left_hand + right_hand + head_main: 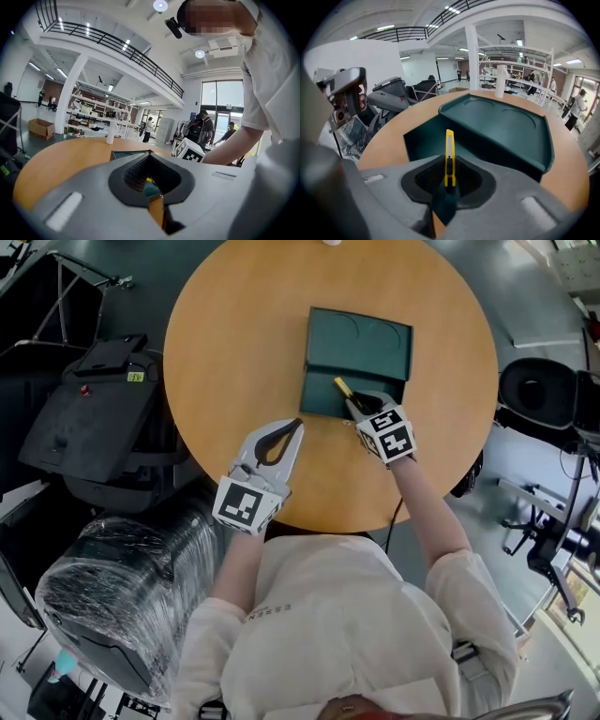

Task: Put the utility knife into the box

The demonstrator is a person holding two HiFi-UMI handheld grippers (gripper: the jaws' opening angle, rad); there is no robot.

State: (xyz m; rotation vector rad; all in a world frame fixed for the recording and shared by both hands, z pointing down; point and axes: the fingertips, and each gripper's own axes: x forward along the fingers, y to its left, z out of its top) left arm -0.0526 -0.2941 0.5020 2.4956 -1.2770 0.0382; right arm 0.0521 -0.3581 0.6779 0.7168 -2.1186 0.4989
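Note:
A dark green box [328, 397] lies open on the round wooden table [225, 343], its lid [361, 338] folded back on the far side. My right gripper [359, 407] is shut on a yellow utility knife [343, 389], whose tip hangs over the near part of the box's tray. In the right gripper view the utility knife [449, 157] sticks straight out from the right gripper [449, 182] above the tray [424, 140]. My left gripper [296, 425] is shut and empty, left of the box near the table's front edge.
A white bottle [500, 80] stands at the table's far edge. Black cases [94, 418] and a plastic-wrapped chair [122, 587] crowd the left side. A black chair [539, 390] stands at the right.

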